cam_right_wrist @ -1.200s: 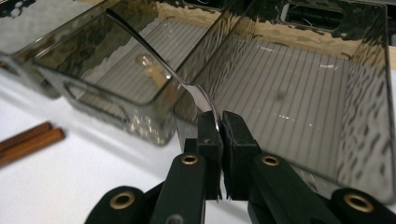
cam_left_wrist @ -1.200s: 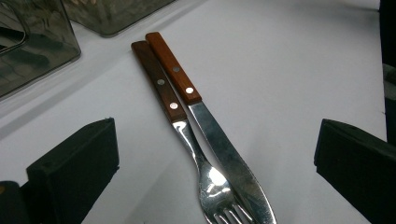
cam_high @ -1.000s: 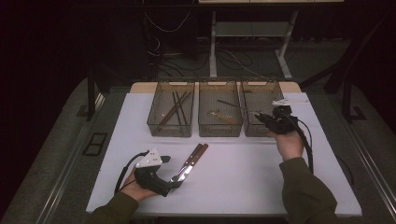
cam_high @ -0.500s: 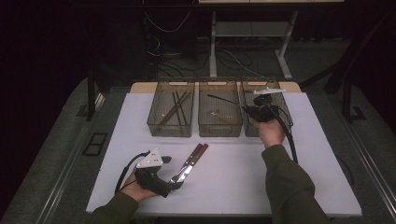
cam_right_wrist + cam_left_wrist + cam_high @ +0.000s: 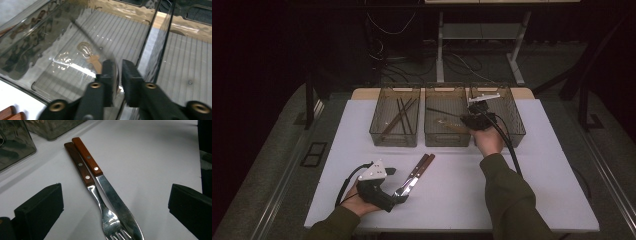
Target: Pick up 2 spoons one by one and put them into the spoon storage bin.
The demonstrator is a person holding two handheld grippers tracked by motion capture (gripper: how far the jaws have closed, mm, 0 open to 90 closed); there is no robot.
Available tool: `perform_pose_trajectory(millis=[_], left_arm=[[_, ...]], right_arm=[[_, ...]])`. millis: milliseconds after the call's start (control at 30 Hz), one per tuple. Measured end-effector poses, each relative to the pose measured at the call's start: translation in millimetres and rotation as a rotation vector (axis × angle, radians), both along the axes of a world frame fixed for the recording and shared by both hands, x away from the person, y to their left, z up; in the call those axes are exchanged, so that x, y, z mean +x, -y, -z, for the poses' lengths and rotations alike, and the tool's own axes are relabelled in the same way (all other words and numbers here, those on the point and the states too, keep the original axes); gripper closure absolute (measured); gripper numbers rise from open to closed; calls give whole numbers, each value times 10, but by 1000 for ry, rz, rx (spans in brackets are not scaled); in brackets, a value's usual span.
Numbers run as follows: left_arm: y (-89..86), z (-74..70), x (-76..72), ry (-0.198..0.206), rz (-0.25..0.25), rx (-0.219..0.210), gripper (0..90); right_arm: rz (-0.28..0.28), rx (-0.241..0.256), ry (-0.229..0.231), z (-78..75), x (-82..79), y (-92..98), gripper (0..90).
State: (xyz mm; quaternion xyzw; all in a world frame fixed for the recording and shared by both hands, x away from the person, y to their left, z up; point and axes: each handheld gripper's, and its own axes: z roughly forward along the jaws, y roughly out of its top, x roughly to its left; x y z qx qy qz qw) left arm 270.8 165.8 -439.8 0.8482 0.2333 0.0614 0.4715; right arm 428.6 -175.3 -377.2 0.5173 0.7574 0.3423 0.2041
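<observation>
Right gripper clamped on a thin dark stick, over middle bin — sorting; left gripper jaws apart, straddling fork and knife.

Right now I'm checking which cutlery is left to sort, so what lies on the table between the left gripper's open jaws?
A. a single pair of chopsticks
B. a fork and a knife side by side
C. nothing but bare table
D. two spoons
B: the left gripper view shows a wooden-handled fork and a wooden-handled knife lying side by side on the white table, between the open jaws of the left gripper.
</observation>
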Motion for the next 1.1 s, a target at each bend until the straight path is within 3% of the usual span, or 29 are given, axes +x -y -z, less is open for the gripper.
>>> perform_pose_trajectory(millis=[267,600,833,1100], left_arm=[[2,-2,-1,0,0,3,0],[-9,-8,2,8,-15,0,0],[-23,-20,5,16,-25,5,0],[-32,-25,9,21,-47,5,0]], right_arm=[[-35,10,20,-29,-25,4,639],[-127,91,24,-71,-127,167,412],[-184,106,71,-104,-295,342,366],[-255,129,73,-103,-535,484,336]])
